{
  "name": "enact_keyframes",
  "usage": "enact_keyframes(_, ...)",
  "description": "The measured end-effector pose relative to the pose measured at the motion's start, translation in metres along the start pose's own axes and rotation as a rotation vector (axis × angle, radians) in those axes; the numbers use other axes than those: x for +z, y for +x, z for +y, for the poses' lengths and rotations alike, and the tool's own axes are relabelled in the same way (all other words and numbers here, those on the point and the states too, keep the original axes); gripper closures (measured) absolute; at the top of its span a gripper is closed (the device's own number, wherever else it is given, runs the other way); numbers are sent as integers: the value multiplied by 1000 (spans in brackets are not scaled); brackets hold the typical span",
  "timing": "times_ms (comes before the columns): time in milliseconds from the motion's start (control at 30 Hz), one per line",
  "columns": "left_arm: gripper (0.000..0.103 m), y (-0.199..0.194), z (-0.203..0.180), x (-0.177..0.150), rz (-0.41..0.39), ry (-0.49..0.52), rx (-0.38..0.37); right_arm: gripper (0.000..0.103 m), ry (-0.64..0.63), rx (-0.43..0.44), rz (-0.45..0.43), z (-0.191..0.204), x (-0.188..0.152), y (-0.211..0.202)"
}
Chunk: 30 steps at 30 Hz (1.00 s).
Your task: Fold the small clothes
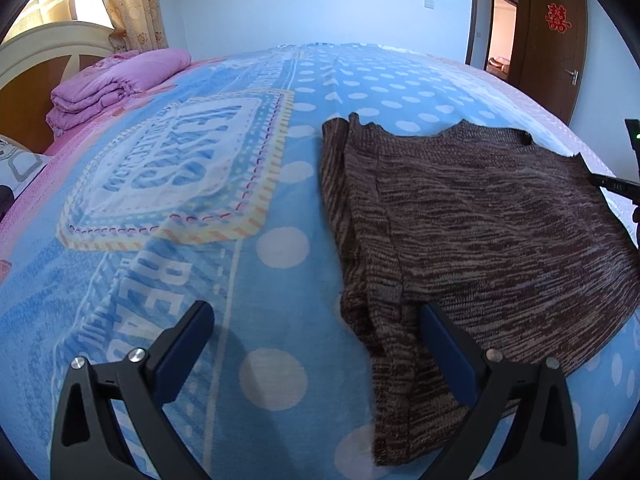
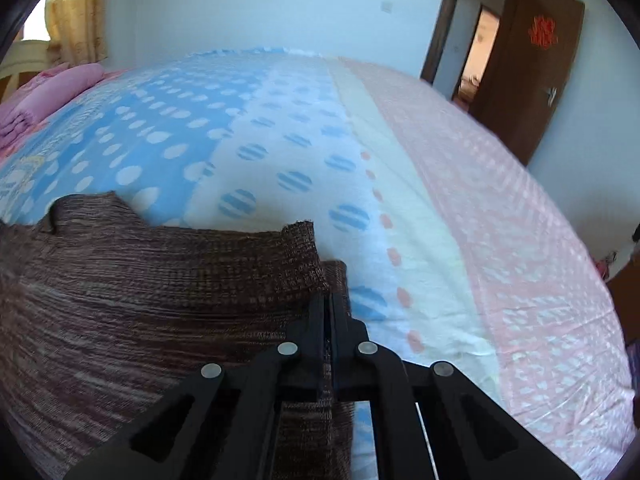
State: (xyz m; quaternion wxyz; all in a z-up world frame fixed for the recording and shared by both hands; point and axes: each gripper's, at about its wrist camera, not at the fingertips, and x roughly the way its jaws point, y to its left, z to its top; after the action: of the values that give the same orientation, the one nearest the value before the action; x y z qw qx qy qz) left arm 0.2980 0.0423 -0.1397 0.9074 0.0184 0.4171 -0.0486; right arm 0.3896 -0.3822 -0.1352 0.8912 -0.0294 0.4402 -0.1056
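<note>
A brown knitted sweater (image 1: pixel 480 220) lies on the blue dotted blanket (image 1: pixel 240 208), its left sleeve folded over the body. My left gripper (image 1: pixel 316 320) is open and empty, just above the blanket, with its right finger over the sweater's lower left corner. My right gripper (image 2: pixel 329 300) is shut on the sweater's right shoulder edge (image 2: pixel 304 248) and lifts that edge a little off the blanket. The right gripper's black body shows at the far right of the left wrist view (image 1: pixel 624 188).
A folded pink quilt (image 1: pixel 116 80) lies by the wooden headboard (image 1: pixel 36 64) at the left. A pink dotted sheet (image 2: pixel 500 240) covers the bed's right side. A brown door (image 1: pixel 556 52) stands open at the back right, with curtains (image 1: pixel 132 4) at the back left.
</note>
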Motion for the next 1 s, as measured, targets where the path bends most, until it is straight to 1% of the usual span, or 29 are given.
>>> enact_keyframes(33,0,1,0,0,2,-1,-2,102,6,4,11,-1,0,4)
enact_keyframes(67,0,1,0,0,3,-1,-3,102,-6,-9,11,1,0,6)
enact_keyframes(167,0,-1,1,0,-5,-3,-2,102,-61,-36,19,13,1,1)
enact_keyframes(200,0,-2,1,0,-6,-2,1,98,-67,-61,2,16,1,-8)
enact_keyframes(233,0,-2,1,-1,-7,0,1,91,-63,-80,-23,18,0,-20)
enact_keyframes(267,0,-2,1,-1,-7,2,4,85,-61,-74,-41,20,-1,-29)
enact_keyframes(300,0,-2,0,-1,-6,4,9,70,-65,-37,-61,26,-2,-43)
enact_keyframes(333,0,-2,0,-1,-5,7,12,62,-72,14,-74,34,-5,-55)
enact_keyframes(367,0,-1,-1,0,-1,10,15,62,-83,79,-80,45,-8,-66)
enact_keyframes(400,0,-1,-1,0,2,12,17,62,-110,172,-79,61,-13,-77)
enact_keyframes(433,0,-1,-1,0,2,12,16,62,-132,228,-69,73,-18,-81)
enact_keyframes(467,0,-1,-1,0,2,11,17,62,-173,304,-43,92,-24,-85)
enact_keyframes(500,0,0,-1,0,3,10,16,62,-199,350,-21,107,-31,-85)
enact_keyframes(567,0,1,-1,0,6,7,14,62,-232,410,28,130,-42,-80)
enact_keyframes(600,0,1,-1,0,8,5,12,62,-256,416,43,143,-47,-75)
enact_keyframes(667,0,2,1,0,10,0,8,62,-279,363,39,158,-52,-61)
enact_keyframes(733,0,4,3,1,17,-10,-1,60,-245,355,30,155,-45,-49)
enact_keyframes(800,0,4,5,0,18,-20,-9,60,-177,365,62,148,-34,-43)
enact_keyframes(833,0,4,5,0,17,-22,-10,60,-162,366,70,147,-33,-49)
enact_keyframes(867,0,4,5,0,16,-24,-10,60,-157,371,59,147,-31,-55)
enact_keyframes(933,0,4,6,0,14,-25,-11,60,-184,409,1,152,-31,-74)
enact_keyframes(967,0,4,5,0,13,-25,-10,60,-215,400,-27,160,-29,-78)
enact_keyframes(1000,0,4,5,0,13,-24,-10,60,-228,381,-25,166,-26,-76)
